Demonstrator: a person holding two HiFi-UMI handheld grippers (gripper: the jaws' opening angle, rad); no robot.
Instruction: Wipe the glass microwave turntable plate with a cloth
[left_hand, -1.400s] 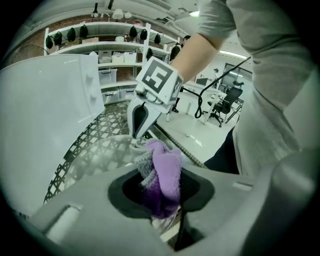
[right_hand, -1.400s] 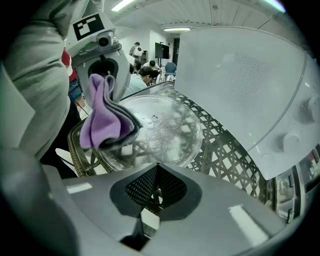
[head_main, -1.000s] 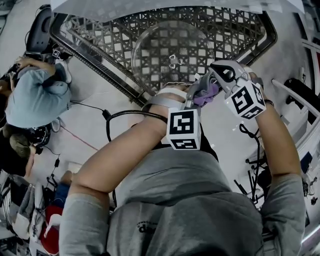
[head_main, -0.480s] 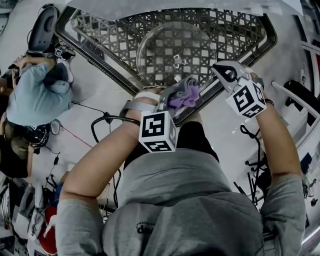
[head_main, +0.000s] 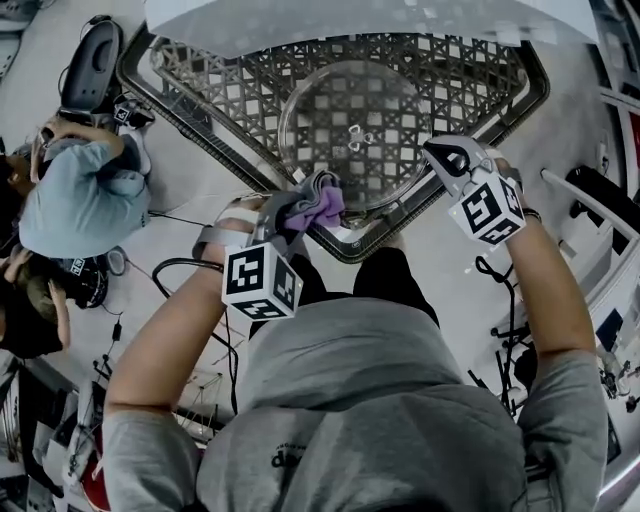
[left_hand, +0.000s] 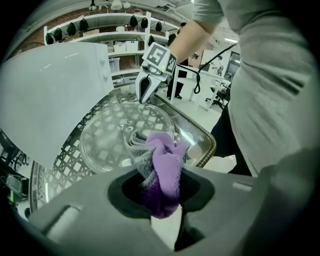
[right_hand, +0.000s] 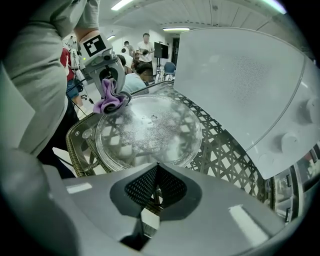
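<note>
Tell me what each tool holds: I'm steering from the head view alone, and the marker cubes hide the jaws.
Observer: The left tool is shut on the purple-and-grey cloth, which is bunched between its jaws.
Operator: And the right one?
Observer: The right tool is shut with nothing in it; its jaws meet at the tips.
Operator: Is the cloth on the glass?
Observer: In the right gripper view the cloth sits at the rim of the glass plate. I can't tell whether it touches.
</note>
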